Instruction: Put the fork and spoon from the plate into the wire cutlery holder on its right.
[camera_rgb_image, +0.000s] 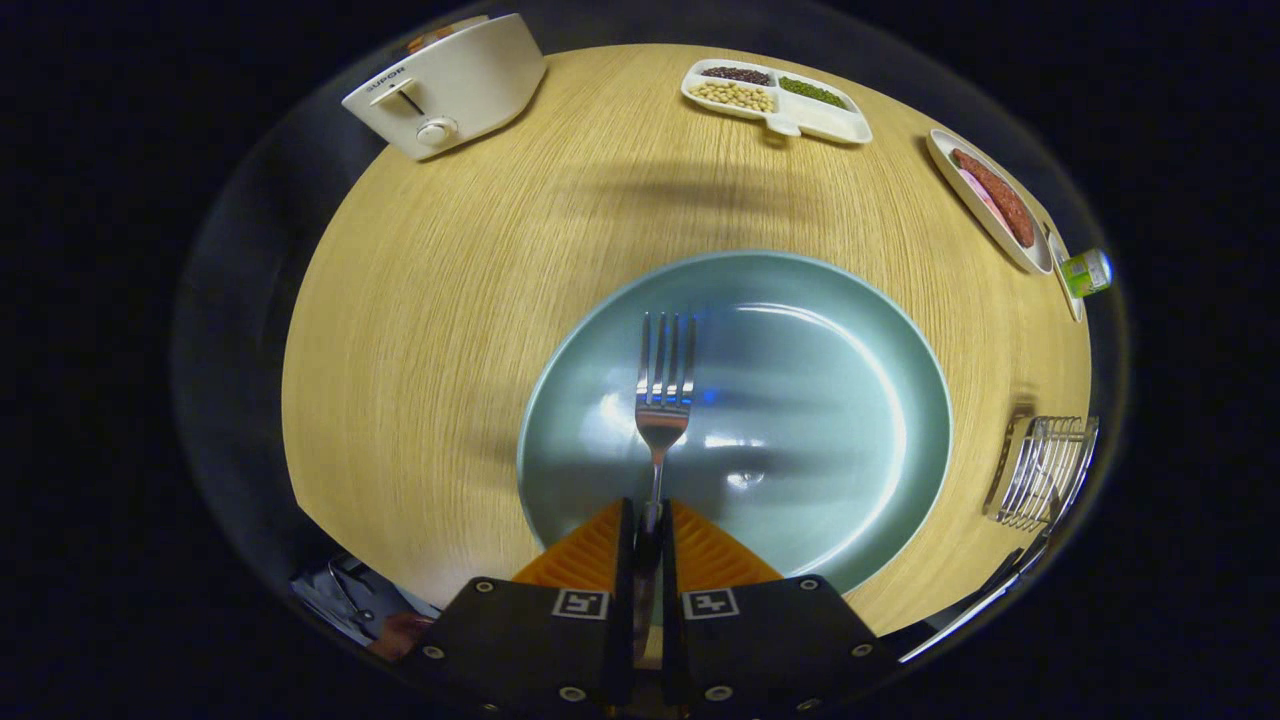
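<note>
My gripper (648, 518) is shut on the handle of a steel fork (664, 392), whose tines point away from me over the pale blue-green plate (860, 330). The fork appears raised a little above the plate's glossy surface. The plate sits on the round wooden table (450, 300) just ahead of the fingers. To the plate's right stands the wire cutlery holder (1045, 470), with a utensil handle (975, 605) leaning out of it toward me; I take it for the spoon, but its head is hidden.
A white toaster (450, 85) stands at the table's far left. A divided white dish of beans (775, 98) lies at the far side, a white plate with sausage (990, 195) and a small green-and-white bottle (1088, 272) at the far right. A person's clothing (350, 600) shows beside the fingers.
</note>
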